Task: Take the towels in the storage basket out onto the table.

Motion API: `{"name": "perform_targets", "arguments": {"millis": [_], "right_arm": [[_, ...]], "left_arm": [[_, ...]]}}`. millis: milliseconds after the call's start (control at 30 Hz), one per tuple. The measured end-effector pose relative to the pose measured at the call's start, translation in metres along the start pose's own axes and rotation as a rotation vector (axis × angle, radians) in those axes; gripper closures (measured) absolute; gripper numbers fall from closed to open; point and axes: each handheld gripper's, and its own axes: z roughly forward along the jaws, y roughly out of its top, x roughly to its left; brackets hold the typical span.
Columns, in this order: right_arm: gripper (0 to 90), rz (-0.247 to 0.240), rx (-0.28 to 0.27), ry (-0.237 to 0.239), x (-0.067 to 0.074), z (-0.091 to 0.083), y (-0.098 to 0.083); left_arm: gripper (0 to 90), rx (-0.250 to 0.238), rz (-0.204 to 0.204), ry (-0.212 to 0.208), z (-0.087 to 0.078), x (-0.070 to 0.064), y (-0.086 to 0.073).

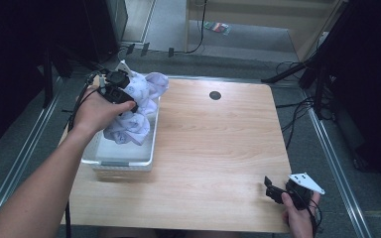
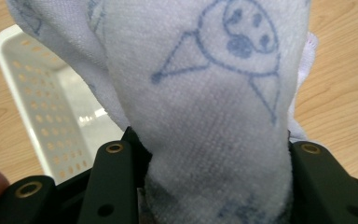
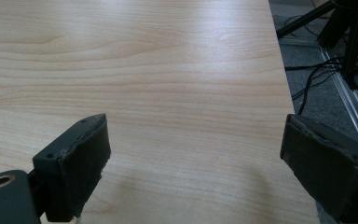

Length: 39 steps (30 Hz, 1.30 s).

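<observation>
Soft terry cloth (image 2: 214, 126), white with blue line drawings, bunches between the jaws of my left hand-held gripper (image 2: 209, 186), which is clenched on a thick fold of it. From that grip it hangs over the white perforated basket (image 1: 124, 161) just below. I judge it light, limp and grippy, best pinched at a gathered fold. My right hand-held gripper (image 3: 191, 163) rests released over the smooth wooden bench (image 3: 168, 70).

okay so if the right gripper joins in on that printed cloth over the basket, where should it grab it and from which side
Probably the loose fold of the cloth hanging below the left gripper, approached from the open table side on the right. The white basket walls block lower approaches, and the right gripper stands open.
</observation>
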Motion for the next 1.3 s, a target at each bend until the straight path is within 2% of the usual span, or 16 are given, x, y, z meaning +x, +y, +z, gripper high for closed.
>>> {"name": "perform_targets", "arguments": {"millis": [100, 200, 500, 833, 1133, 1300], "right_arm": [[8.1, -0.006, 0.000, 0.001, 0.000, 0.000, 0.000], [8.1, -0.007, 0.001, 0.004, 0.000, 0.000, 0.000], [8.1, -0.003, -0.001, 0.002, 0.000, 0.000, 0.000], [8.1, -0.002, -0.004, 0.005, 0.000, 0.000, 0.000], [8.2, 0.000, -0.006, 0.007, 0.000, 0.000, 0.000], [8.3, -0.003, -0.008, 0.009, 0.001, 0.002, 0.002]], "left_arm": [[54.1, -0.003, 0.003, -0.015, 0.002, -0.009, 0.002], [54.0, -0.006, 0.013, -0.012, 0.005, -0.016, 0.005], [53.9, -0.014, 0.031, -0.052, 0.013, -0.038, 0.013], [53.7, -0.004, 0.061, -0.088, 0.028, -0.070, 0.023], [53.4, 0.003, 0.078, -0.100, 0.041, -0.089, 0.027], [53.2, 0.018, 0.088, -0.125, 0.051, -0.102, 0.029]]}}
